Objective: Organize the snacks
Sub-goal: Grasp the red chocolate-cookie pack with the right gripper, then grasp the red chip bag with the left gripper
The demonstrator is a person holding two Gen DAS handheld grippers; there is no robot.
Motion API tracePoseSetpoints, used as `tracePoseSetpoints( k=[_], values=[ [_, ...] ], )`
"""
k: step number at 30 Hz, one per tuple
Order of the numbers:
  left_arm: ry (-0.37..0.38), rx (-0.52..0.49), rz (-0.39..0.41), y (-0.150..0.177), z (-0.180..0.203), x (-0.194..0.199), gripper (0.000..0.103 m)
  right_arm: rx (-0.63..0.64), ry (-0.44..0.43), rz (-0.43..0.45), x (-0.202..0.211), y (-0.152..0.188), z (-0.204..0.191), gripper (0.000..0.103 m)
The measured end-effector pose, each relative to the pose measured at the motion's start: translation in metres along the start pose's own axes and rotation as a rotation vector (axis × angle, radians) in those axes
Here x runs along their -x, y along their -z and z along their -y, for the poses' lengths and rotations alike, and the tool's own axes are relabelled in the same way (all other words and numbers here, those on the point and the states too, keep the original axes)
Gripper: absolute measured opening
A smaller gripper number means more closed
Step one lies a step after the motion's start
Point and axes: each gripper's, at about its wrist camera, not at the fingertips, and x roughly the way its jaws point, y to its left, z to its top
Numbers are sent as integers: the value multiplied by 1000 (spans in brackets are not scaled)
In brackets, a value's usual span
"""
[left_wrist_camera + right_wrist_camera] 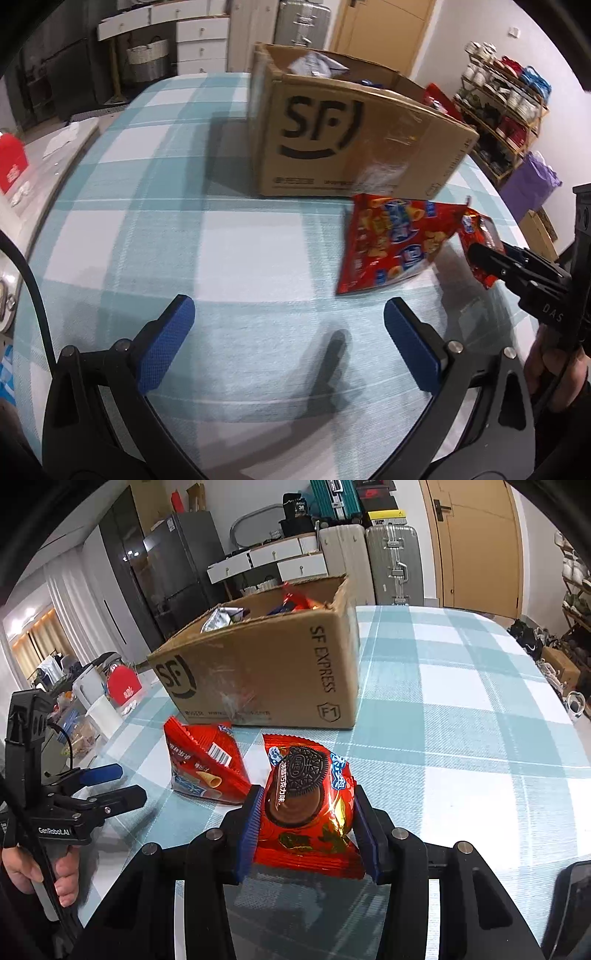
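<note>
My right gripper (307, 793) is shut on a red Oreo snack packet (310, 834), its blue pads pressing on both sides and lifting it just off the checked tablecloth (461, 709). The left wrist view shows that gripper (484, 258) at the right, with the packet (480, 236) in its tip. A red bag of cone snacks (207, 764) (391, 240) lies in front of the open SF cardboard box (258, 672) (351, 140). A silver packet (221, 618) and a red one (295, 598) lie inside the box. My left gripper (288, 310) (123, 784) hangs open over bare cloth, left of the bag.
Left of the table runs a counter with a red box (11, 162) and a white kettle (88, 690). Shelves of crockery (506, 110) and a purple bag (532, 184) stand past the right edge. Suitcases (395, 565) and drawers lie beyond the far end.
</note>
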Motion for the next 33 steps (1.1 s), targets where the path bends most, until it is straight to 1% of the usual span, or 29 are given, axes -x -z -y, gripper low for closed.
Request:
tracePoseSetpoints(
  k=[3,7,9,15,19,20,22,23,24,26,27,29,33],
  values=[
    [43,-29,-27,-6,17,-6,102,-19,-13,11,4,3,9,47],
    [90,-70,-35,-17,39,-15,102,-34,-39,23,7,4,13,47],
    [90,-79,-37,-21,47,-20,102,-39,-44,26,8,4,14,47],
    [141,-61,-59,-37,63,-36,102,-101,-62,34,12,6,28,47],
    [138,-39,-55,-45,61,-45,102,-118,-69,33,12,6,32,47],
    [141,-26,-59,-46,60,-48,100,-118,-73,33,12,6,32,47],
    [156,7,-74,-47,57,-54,94,-117,-75,33,12,6,32,47],
    [161,19,-67,-47,55,-54,93,-119,-78,35,12,6,32,47],
    [169,21,-56,-48,55,-54,88,-122,-81,34,13,6,33,47],
    [180,13,-57,-47,54,-54,81,-133,-85,32,12,6,35,47],
    [181,8,-54,-47,55,-54,73,-141,-90,31,11,7,37,47],
    [206,10,-57,-46,55,-53,69,-155,-95,26,10,7,39,47],
    [228,28,-52,-43,53,-53,56,-174,-112,26,10,7,43,47]
  ],
)
